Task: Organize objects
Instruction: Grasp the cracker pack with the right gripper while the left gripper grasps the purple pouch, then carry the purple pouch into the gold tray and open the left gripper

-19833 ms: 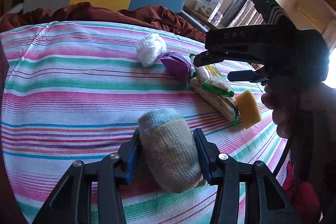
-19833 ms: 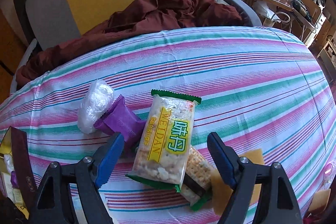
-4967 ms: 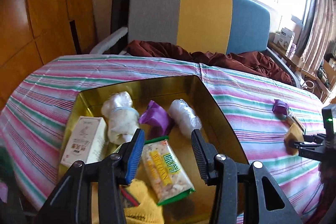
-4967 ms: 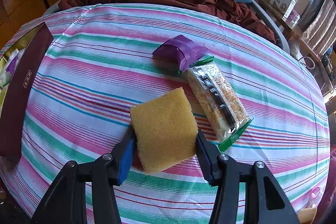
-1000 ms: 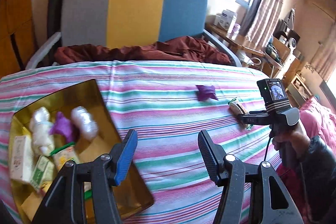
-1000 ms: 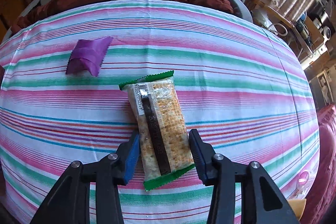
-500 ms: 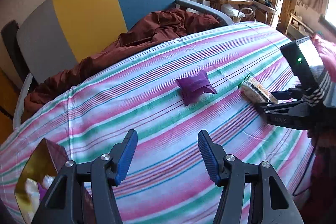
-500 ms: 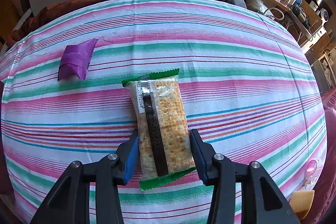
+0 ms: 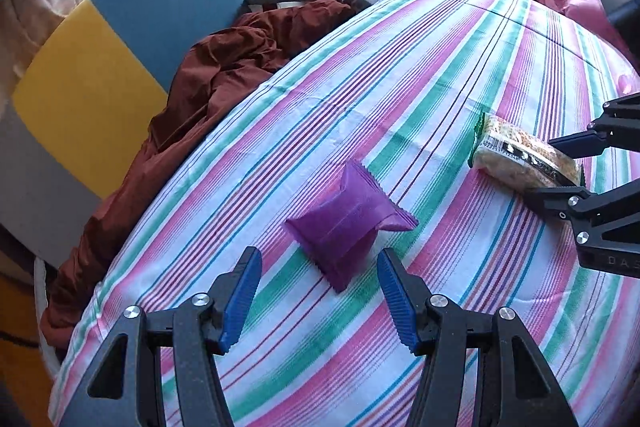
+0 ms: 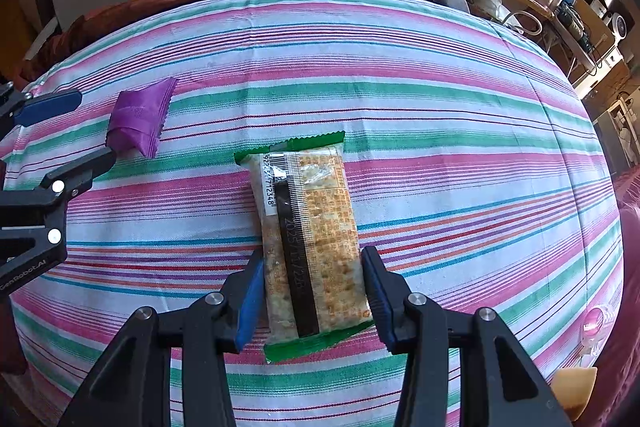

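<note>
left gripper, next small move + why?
Probably ease the left gripper forward and down, then close. Its blue-padded fingers stand open, and the crumpled purple foil packet lies loose on the striped tablecloth just ahead of the tips, roughly centred on the gap but not yet between them. The right gripper already brackets the green-edged cracker packet.

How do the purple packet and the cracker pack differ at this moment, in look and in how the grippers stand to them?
The purple packet is small, opaque and puffy; the cracker pack is long, flat and clear with green ends. The left gripper is open, its pads short of the purple packet; the right gripper has its pads against the cracker pack's sides. Both lie on the striped tablecloth.
</note>
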The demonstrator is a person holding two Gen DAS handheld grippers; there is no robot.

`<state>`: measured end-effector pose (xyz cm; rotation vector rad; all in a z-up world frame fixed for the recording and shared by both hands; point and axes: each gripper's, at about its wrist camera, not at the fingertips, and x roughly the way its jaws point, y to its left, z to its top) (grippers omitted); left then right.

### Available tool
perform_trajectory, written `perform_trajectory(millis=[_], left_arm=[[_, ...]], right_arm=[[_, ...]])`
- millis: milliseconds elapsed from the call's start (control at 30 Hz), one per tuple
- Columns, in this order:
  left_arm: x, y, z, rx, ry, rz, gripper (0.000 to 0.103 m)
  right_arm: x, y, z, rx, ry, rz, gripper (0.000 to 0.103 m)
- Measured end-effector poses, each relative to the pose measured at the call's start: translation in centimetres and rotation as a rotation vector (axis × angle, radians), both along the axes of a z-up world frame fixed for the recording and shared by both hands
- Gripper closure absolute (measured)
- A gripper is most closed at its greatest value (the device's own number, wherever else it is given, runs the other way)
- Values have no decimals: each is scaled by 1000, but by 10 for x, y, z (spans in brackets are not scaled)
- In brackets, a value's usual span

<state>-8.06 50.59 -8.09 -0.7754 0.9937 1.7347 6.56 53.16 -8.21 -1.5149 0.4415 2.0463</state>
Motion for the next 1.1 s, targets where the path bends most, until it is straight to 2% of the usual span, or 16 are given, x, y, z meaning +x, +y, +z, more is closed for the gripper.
perform_trajectory(millis=[167,300,367,400,500,667,800,967,1100], left_arm=[[-1,18,-5,2,15,-65,42],[-5,27,-10,13,-37,-59,42],[-9,29,-14,13,-85,-31,46],[-12,29,-17,12,-112,-11,59],[-19,23,-17,44,-184,59,65],[-15,-2,-17,79,-258,212,66],[2,-27,-13,79,-270,312,66],[41,-63,-3,103,-244,349,66],[73,-98,1,122,-248,379,66]], right_arm=[[-3,0,1,3,-3,-2,56],[-4,1,0,1,-2,-2,56],[-5,2,0,0,0,-3,56],[-3,4,0,-1,1,-3,56],[-4,5,0,-2,3,-3,56],[-8,6,-2,19,9,21,56],[-11,-1,0,25,21,51,57],[-15,-19,3,-33,73,138,57],[-22,-39,2,-43,83,238,57]])
